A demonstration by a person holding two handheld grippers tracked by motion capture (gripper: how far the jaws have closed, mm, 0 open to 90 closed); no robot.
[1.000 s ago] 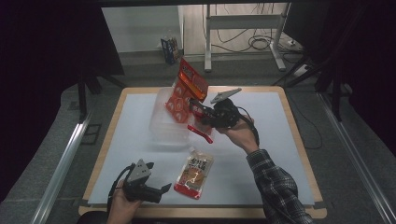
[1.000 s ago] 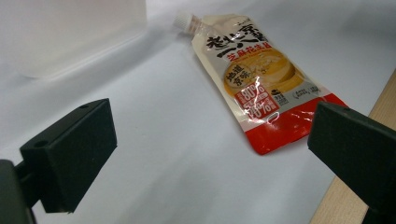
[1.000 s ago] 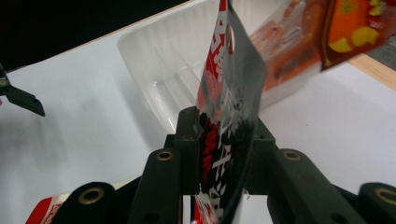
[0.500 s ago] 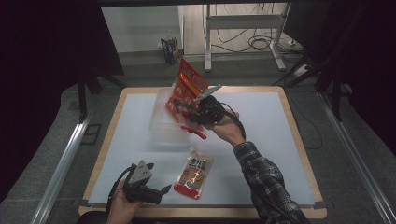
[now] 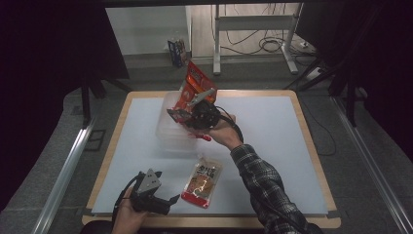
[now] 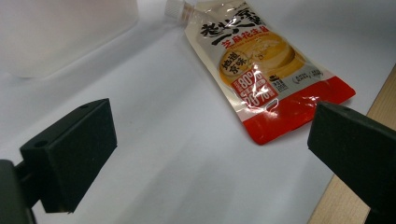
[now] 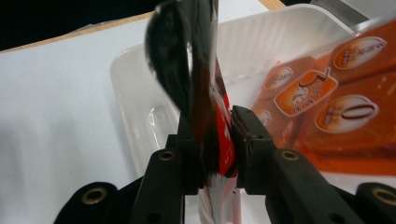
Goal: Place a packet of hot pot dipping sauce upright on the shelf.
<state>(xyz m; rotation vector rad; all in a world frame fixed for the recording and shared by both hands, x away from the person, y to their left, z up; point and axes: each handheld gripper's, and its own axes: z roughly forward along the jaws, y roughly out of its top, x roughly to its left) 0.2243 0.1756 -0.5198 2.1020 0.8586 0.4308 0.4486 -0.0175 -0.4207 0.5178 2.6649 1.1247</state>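
While clamping, right tongs (image 5: 182, 116) (wrist bent)

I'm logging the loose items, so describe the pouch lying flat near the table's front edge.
The pouch is a glossy flexible plastic sachet with a clear-looking top, a red band along its bottom, printed lettering, a picture of yellowish contents and a white screw cap at one end. It lies flat on the white table, cap toward the clear bin, untouched.

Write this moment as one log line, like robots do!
right gripper: shut on dark packet | over clear tub | left gripper: open | pouch: on table
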